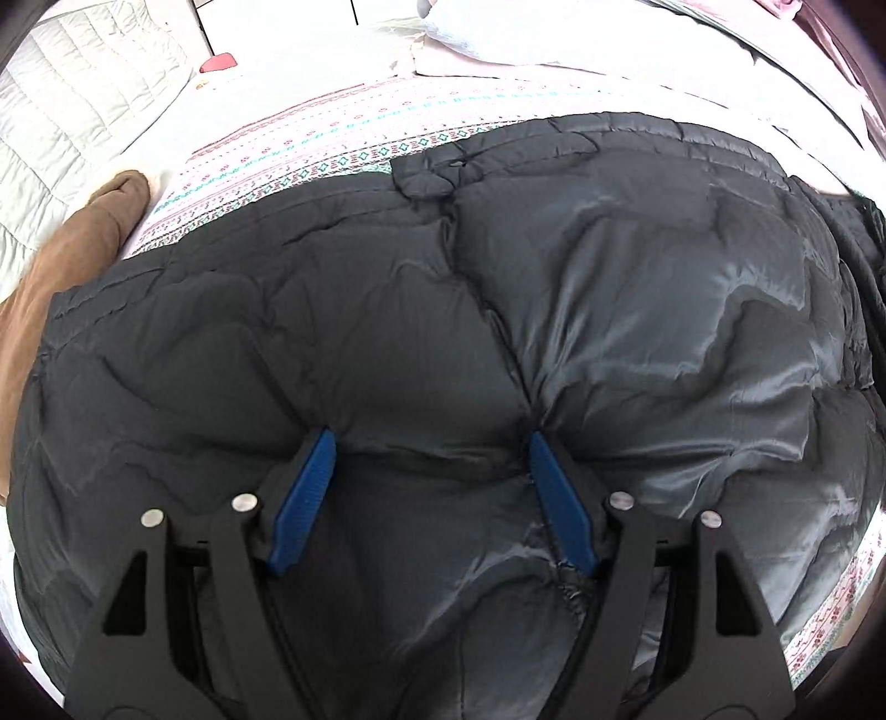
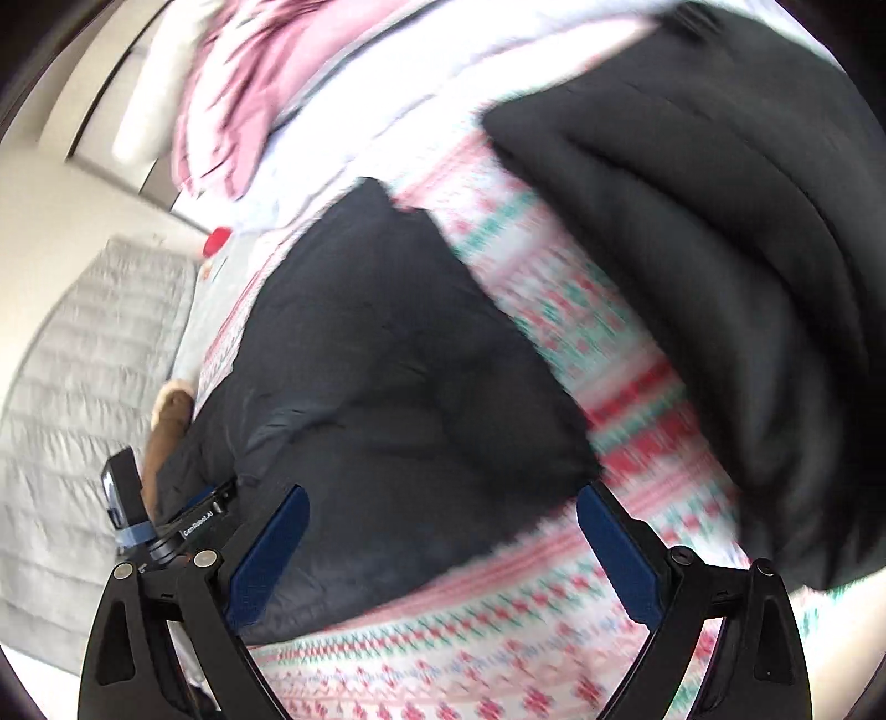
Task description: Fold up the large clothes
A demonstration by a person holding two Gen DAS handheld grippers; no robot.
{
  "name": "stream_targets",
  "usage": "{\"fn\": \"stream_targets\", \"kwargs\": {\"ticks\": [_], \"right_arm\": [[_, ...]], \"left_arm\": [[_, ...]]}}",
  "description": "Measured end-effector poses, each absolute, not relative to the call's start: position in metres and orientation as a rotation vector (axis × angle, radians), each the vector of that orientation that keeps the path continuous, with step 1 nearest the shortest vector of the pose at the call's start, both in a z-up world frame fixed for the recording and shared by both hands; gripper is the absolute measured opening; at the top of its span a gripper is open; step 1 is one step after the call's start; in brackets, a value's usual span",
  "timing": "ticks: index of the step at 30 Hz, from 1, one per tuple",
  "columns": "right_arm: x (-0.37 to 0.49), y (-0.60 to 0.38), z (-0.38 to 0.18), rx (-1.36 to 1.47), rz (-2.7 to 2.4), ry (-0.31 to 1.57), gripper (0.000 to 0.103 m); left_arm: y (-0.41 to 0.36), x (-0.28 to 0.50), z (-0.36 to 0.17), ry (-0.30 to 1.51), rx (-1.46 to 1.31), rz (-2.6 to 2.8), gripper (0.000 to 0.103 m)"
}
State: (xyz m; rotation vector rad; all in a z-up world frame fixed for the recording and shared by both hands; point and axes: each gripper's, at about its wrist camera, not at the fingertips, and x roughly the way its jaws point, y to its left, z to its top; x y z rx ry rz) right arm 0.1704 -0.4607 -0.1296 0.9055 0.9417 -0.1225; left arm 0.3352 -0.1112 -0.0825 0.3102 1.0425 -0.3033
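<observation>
The black puffer jacket (image 1: 470, 332) lay flat on a bed covered by a patterned sheet (image 1: 310, 149), filling most of the left wrist view. Its centre seam ran from the bottom of that view toward 12 o'clock, ending at a small tab near the far edge. Its long axis could not be told for certain from the fisheye views.

The left gripper (image 1: 429, 443) pointed steeply down onto the jacket. Its jaws stood apart, with the blue pads (image 1: 302, 501) pressed into the padding on either side of a bulge of fabric; no firm clamp was visible. Whether the pads squeezed the fabric could not be told.

The right gripper (image 2: 443, 498) hung above the bed, tilted downward. Its jaws stood wide apart with nothing between them. That view was motion-blurred. In it, one black padded part lay below the jaws and a second black padded mass (image 2: 720, 249) lay at 2 o'clock, separated by a strip of sheet.

A brown garment (image 1: 72, 243) lay at 9 o'clock of the jacket, touching its edge. A white quilted item (image 1: 72, 94) lay at 10 o'clock. White bedding (image 1: 554, 50) lay at 12 o'clock. A small red object (image 1: 219, 62) lay at 11 o'clock, well apart. Pink fabric (image 2: 238, 94) appeared at 11 o'clock in the right view.
</observation>
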Motion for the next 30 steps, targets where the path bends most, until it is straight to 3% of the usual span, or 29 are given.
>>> {"fn": "stream_targets", "kwargs": {"ticks": [18, 30], "right_arm": [[0.197, -0.448, -0.169, 1.083, -0.083, 0.900, 0.095], [0.187, -0.447, -0.160, 1.238, -0.042, 0.663, 0.054]], "left_arm": [[-0.109, 0.330, -0.084, 1.034, 0.302, -0.301, 0.074], [-0.109, 0.330, -0.086, 1.032, 0.302, -0.300, 0.074]]}}
